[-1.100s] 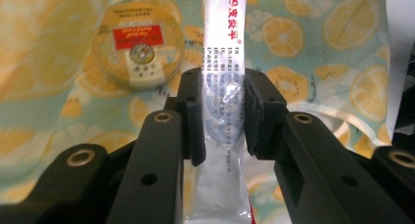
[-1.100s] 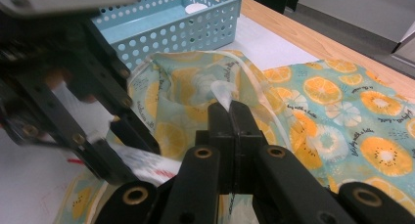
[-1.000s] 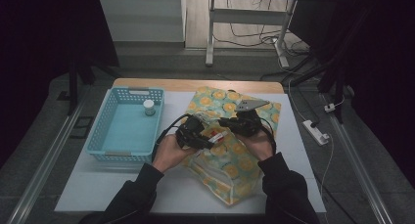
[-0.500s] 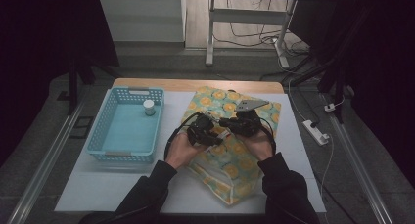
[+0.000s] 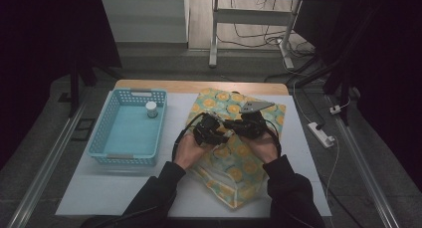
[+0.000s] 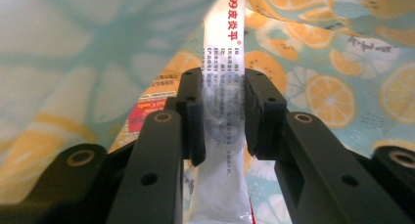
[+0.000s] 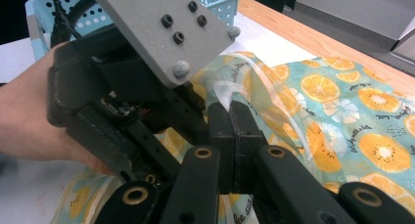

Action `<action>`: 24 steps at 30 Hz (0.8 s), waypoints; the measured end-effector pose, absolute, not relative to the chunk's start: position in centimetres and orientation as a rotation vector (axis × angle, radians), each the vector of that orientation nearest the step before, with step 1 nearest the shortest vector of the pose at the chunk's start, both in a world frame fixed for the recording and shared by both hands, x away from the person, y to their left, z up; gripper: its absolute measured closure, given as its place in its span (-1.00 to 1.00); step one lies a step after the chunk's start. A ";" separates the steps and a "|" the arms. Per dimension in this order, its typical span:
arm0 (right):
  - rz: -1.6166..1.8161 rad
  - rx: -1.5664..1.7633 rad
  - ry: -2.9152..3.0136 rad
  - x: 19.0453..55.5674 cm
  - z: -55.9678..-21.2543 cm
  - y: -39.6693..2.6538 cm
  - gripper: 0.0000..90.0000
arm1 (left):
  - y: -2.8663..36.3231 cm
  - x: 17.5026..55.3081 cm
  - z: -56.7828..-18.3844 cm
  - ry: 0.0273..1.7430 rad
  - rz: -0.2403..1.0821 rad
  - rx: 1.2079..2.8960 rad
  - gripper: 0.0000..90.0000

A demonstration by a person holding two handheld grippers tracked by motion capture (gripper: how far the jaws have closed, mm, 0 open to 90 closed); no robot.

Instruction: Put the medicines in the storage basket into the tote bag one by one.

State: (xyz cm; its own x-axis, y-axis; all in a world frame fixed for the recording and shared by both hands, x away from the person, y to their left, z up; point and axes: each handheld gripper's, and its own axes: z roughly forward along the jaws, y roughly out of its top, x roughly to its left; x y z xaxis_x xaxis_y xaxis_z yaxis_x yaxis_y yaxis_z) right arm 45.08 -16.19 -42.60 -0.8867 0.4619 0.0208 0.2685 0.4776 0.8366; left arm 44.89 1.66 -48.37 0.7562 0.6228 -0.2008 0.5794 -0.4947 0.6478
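A bag printed with orange slices (image 5: 239,161) lies on the white table. In the left gripper view, my left gripper (image 6: 222,116) is shut on a narrow white packet (image 6: 226,43) with red "999" print, held at the bag's cloth (image 6: 342,87). In the right gripper view, my right gripper (image 7: 230,121) is shut on the bag's translucent rim (image 7: 230,94), lifting it off the patterned cloth (image 7: 352,101). From above, the left gripper (image 5: 218,133) and right gripper (image 5: 235,126) sit close together over the bag's middle.
A light blue basket (image 5: 99,133) stands at the left with a small white jar (image 5: 151,109) in its far corner. A white power strip (image 5: 321,134) lies off the table's right edge. The left gripper's body (image 7: 112,97) crowds the right gripper's left side.
My left hand has moved right and slightly down with the packet, closing in on the right gripper over the bag. The right hand has kept still.
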 end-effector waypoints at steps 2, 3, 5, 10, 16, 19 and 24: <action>1.367 0.632 2.515 45.1 -42.6 -16.2 1.00 | 1.7 45.1 -48.5 0.900 0.086 2.219 0.58; 1.366 0.633 2.516 45.1 -42.6 -16.2 1.00 | 1.7 45.2 -48.6 0.902 0.087 2.217 0.58; 1.364 0.634 2.516 45.1 -42.7 -16.2 1.00 | 1.7 45.3 -48.8 0.903 0.103 2.212 0.58; 1.363 0.637 2.515 45.2 -42.8 -16.2 1.00 | 1.5 45.7 -49.2 0.902 0.121 2.212 0.57; 1.359 0.639 2.515 45.2 -42.8 -16.2 1.00 | 1.3 46.2 -49.9 0.923 0.138 2.208 0.57; 1.356 0.639 2.517 45.2 -42.8 -16.2 1.00 | 1.5 46.4 -50.3 0.930 0.163 2.214 0.56; 1.358 0.641 2.514 45.3 -42.9 -16.2 1.00 | 2.0 46.1 -49.9 0.925 0.172 2.187 0.33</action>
State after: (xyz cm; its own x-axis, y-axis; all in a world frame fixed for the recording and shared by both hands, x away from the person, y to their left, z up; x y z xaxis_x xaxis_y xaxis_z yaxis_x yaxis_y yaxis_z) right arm 45.28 -16.25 -42.86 -0.8827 0.4696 0.0196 0.2738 0.4798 0.8335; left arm 46.14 1.96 -49.94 0.7306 0.6653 -0.1536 0.5659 -0.4642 0.6813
